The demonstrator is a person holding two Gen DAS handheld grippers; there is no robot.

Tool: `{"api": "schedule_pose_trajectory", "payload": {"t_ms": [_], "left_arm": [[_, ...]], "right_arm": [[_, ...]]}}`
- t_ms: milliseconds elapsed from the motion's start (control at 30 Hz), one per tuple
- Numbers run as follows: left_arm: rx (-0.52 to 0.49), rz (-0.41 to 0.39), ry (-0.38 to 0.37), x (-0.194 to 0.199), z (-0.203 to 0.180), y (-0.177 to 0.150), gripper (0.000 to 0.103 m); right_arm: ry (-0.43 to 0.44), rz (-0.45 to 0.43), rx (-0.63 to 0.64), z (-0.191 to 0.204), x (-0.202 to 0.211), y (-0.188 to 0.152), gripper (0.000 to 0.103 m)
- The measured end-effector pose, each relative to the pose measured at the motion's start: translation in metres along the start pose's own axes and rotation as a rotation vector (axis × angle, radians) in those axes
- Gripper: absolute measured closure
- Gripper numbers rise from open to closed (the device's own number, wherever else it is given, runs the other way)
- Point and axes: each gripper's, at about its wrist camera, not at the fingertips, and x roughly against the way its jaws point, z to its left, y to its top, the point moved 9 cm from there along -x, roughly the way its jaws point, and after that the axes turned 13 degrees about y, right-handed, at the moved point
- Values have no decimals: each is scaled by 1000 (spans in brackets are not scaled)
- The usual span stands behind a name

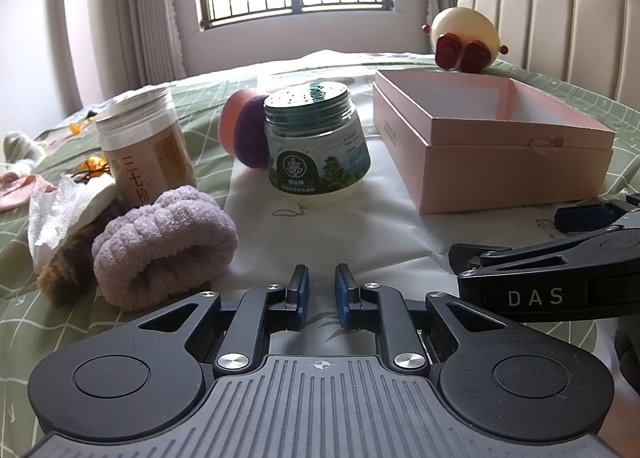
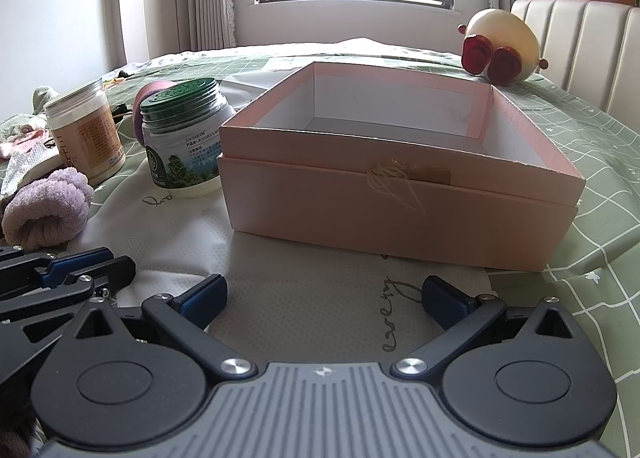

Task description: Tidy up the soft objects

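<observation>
A fluffy lilac headband [image 1: 164,242] lies on the bed just left of my left gripper [image 1: 321,294], whose blue pads stand nearly together with a narrow gap and hold nothing. The headband also shows in the right wrist view [image 2: 46,207]. An open pink box [image 2: 400,185] sits ahead of my right gripper [image 2: 326,300], which is wide open and empty; the box appears at right in the left wrist view [image 1: 492,141]. An orange and purple sponge puff [image 1: 244,133] leans behind a green-lidded jar [image 1: 316,145]. A cream plush toy [image 1: 464,39] lies beyond the box.
A clear jar with an orange label [image 1: 144,145] stands left of the green jar. White tissue [image 1: 60,213] and a brown furry item [image 1: 68,274] lie by the headband. Small cloth items [image 1: 20,177] lie far left. A padded headboard [image 1: 568,33] rises at right.
</observation>
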Motion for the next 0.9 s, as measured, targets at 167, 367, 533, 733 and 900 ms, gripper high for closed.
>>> {"api": "schedule_pose_trajectory", "payload": {"t_ms": [167, 367, 533, 733, 900], "left_arm": [[-17, -7, 15, 1, -1, 0, 86], [-25, -4, 12, 2, -3, 1, 87], [50, 28, -140, 7, 6, 5, 86], [70, -44, -232, 30, 52, 28, 86], [100, -58, -191, 30, 126, 39, 86]], "right_arm": [[-1, 1, 1, 0, 0, 0, 0], [12, 11, -12, -2, 0, 1, 0], [68, 122, -29, -4, -1, 4, 0], [72, 260, -5, -3, -2, 3, 0], [23, 262, 15, 8, 3, 0, 0]]}}
